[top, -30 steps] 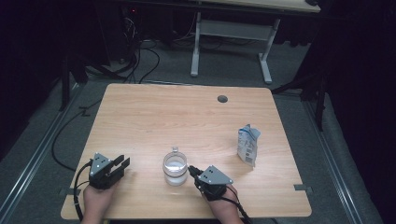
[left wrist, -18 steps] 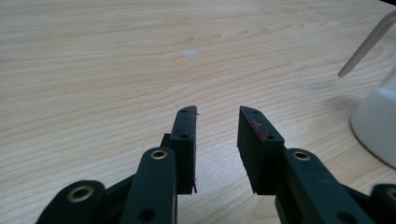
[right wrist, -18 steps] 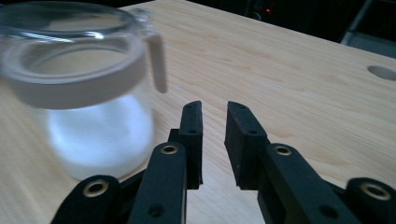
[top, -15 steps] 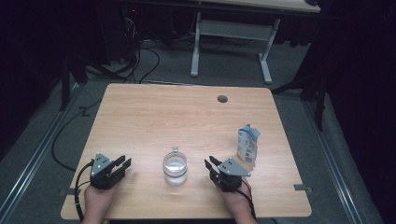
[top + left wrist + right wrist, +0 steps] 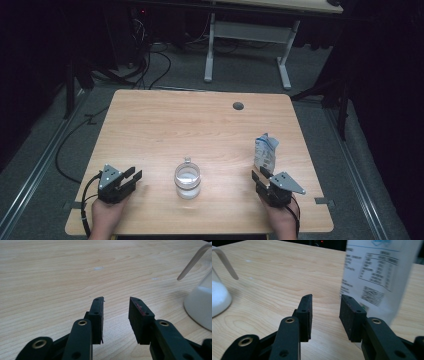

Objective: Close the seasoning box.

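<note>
Near the table's front edge the left gripper (image 5: 131,179) rests with its jaws parted on nothing. The right gripper (image 5: 261,176) has just been spreading its jaws, nothing between them, just short of the milk carton (image 5: 265,152). Between both grippers stands the glass jug (image 5: 187,180) holding something white.

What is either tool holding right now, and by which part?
Nothing. The left tool is open over bare table. The right tool, jaws just opened wider, has nothing between them beside the carton.
</note>
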